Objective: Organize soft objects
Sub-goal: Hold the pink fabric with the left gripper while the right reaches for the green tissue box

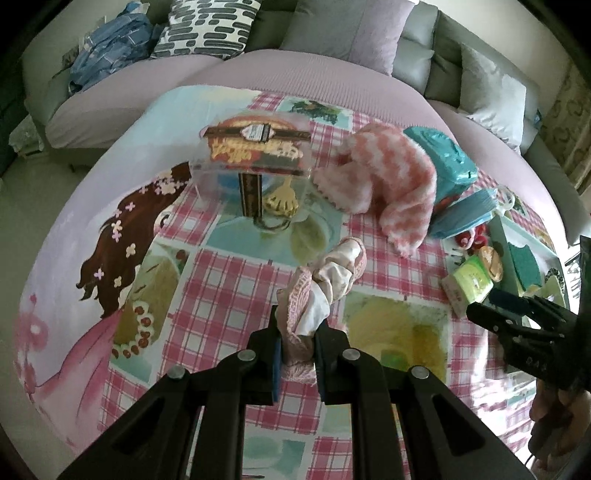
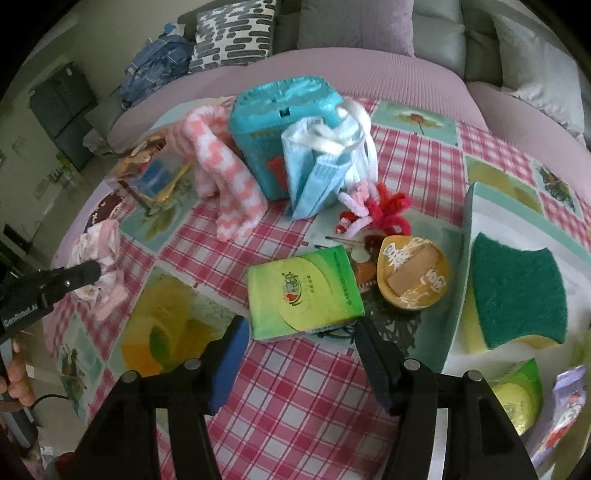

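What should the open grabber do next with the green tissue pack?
Probably ease the right hand-held gripper forward and down until its open fingers straddle the green tissue pack, then close. The pack lies flat on the checked cloth just ahead of the fingertips, untouched, while the left hand-held gripper already clamps the pink cloth bundle.

A desk under a pink-checked cartoon cloth is filling the near part of the room. Beyond its far edge a grey sofa is running across the scene, with a lilac cover lying over its seat. Cushions are leaning against the sofa back: a white one with dark dashes at far left, a lilac one in the middle, a pale grey one at far right. A crumpled blue garment is lying at the sofa's left end. Soft daylight is lighting everything evenly.
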`<state>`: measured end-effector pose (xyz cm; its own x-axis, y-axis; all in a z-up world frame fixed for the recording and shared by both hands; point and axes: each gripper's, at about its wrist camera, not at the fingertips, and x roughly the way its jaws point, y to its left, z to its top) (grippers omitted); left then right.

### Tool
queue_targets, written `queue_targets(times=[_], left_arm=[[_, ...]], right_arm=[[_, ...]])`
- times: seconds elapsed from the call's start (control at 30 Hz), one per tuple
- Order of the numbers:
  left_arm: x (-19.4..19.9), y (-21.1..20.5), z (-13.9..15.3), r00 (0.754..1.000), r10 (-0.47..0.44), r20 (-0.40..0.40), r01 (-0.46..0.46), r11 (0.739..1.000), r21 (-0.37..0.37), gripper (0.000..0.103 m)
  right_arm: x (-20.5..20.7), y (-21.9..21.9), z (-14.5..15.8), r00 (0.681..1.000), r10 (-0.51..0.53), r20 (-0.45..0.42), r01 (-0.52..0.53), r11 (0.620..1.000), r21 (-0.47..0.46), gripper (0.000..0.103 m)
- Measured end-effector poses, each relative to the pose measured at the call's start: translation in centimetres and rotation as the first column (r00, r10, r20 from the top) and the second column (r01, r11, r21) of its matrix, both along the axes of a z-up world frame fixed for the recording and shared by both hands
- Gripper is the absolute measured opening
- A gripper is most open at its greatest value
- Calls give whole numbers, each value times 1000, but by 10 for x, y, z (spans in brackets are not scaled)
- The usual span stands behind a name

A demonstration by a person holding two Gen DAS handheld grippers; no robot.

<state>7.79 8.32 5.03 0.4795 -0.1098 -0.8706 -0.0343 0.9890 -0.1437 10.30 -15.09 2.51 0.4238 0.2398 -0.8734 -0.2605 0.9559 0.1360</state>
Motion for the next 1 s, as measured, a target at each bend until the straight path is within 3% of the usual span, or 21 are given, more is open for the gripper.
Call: queue_targets(times=[1.0], left_arm=[[7, 0, -29, 999, 2, -52, -2, 1000, 8, 15]], right_arm=[[25, 25, -15, 999, 32, 19, -30, 998, -62, 69]])
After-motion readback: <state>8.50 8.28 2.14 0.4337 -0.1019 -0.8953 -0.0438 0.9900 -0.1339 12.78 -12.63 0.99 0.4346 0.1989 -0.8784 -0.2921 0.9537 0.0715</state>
